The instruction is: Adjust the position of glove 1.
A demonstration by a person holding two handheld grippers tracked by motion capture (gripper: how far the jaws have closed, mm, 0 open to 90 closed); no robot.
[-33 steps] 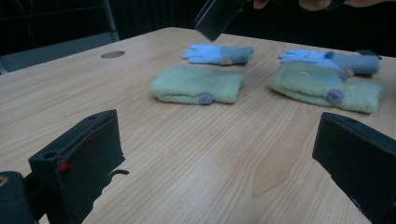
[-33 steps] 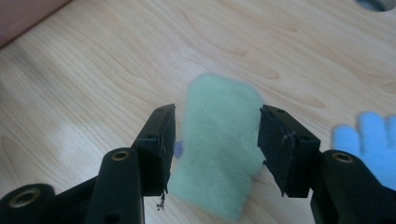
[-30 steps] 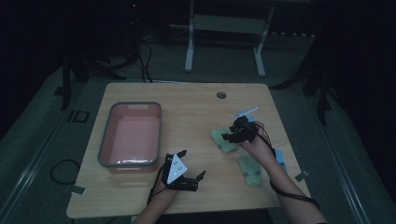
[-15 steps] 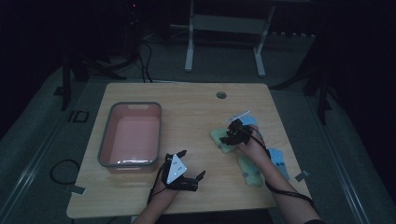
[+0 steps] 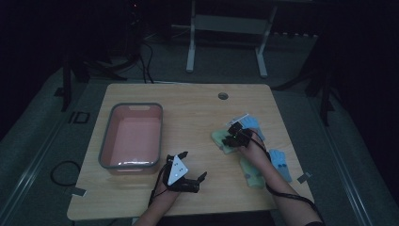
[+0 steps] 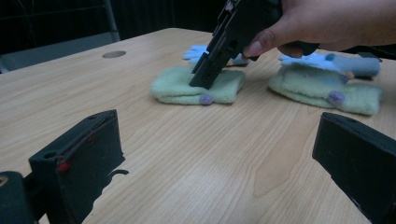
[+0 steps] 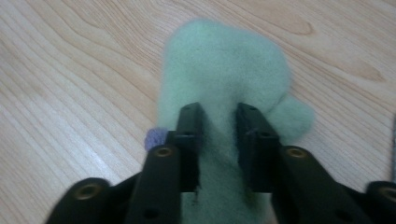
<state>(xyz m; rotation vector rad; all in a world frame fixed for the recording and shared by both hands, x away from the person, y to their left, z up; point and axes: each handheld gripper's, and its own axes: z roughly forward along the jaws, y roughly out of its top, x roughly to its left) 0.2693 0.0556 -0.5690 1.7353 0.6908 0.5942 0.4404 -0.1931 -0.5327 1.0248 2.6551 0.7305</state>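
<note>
The right tool [image 7: 218,140] presses down on a green mitten [image 7: 224,79] lying on the tabletop [image 7: 70,70], and its jaws have just been closing, pinching a ridge of fleece between them. The mitten's cuff is cut off behind the jaws. The left tool [image 6: 210,154] rests released, nothing between its jaws. A second green mitten [image 6: 327,88] lies near, partly under a blue glove [image 6: 313,60]; dim light blurs detail.

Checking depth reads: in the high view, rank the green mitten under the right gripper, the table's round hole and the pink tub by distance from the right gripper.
1. green mitten: pinched in the right gripper, whose jaws have just been closing.
2. round hole: toward the table's far edge.
3. pink tub: on the table's left side.
</note>
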